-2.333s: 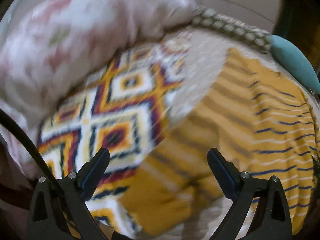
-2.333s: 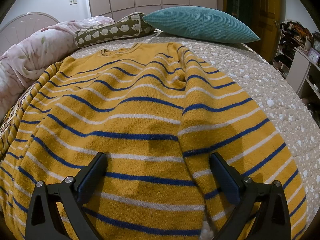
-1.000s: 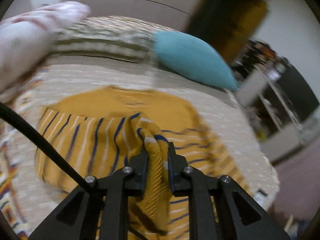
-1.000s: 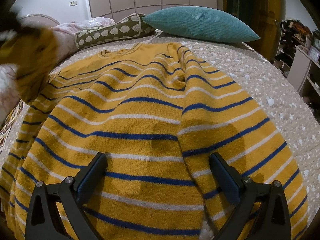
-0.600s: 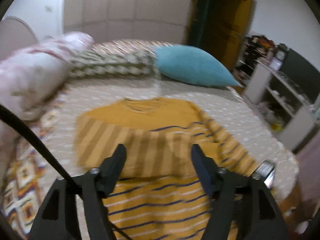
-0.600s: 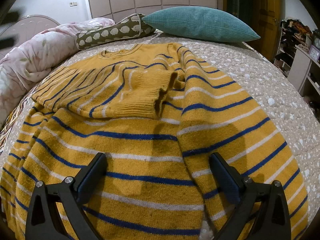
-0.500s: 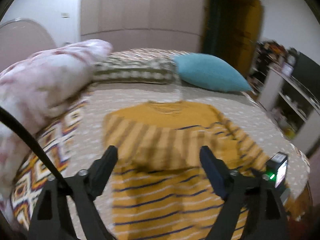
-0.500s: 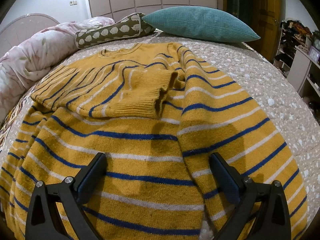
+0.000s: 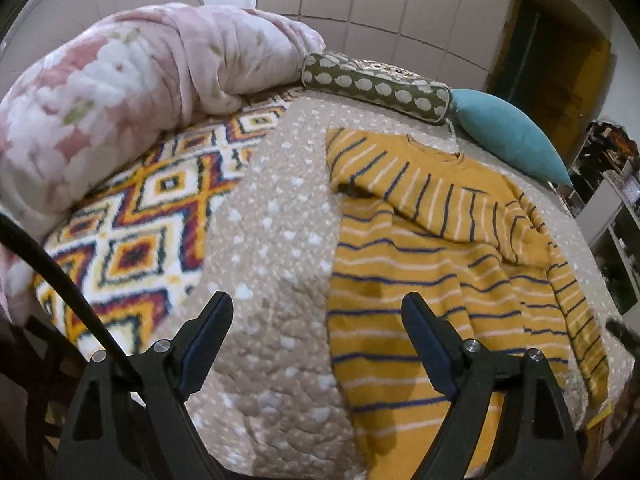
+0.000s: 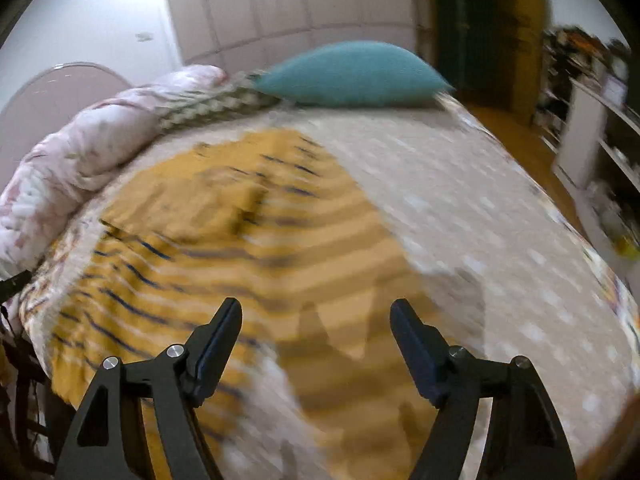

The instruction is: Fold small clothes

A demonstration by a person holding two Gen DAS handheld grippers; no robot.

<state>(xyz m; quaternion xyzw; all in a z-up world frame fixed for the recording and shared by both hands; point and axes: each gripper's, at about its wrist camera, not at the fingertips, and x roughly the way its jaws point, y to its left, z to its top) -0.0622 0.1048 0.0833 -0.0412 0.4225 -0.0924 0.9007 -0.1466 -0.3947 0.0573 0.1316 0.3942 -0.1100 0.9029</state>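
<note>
My left gripper (image 9: 316,320) and right gripper (image 10: 316,322) both spread wide, empty — sweater (image 9: 432,264) flat on the bed (image 9: 272,264), one sleeve folded across.

The left gripper (image 9: 316,320) hangs empty, jaws apart, over the quilt (image 9: 276,240) beside the striped sweater (image 9: 432,276).

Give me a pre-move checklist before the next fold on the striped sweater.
1. Left gripper empty, jaws apart: ok.
2. Right gripper empty, jaws apart: ok.
3. Left sleeve folded across the yellow striped sweater: ok.
4. Right sleeve folded in: not ok, it lies along the sweater's outer edge.
5. Right wrist view sharp enough to aim: not ok, motion blur.
6. Teal pillow apart from the sweater: ok.
</note>
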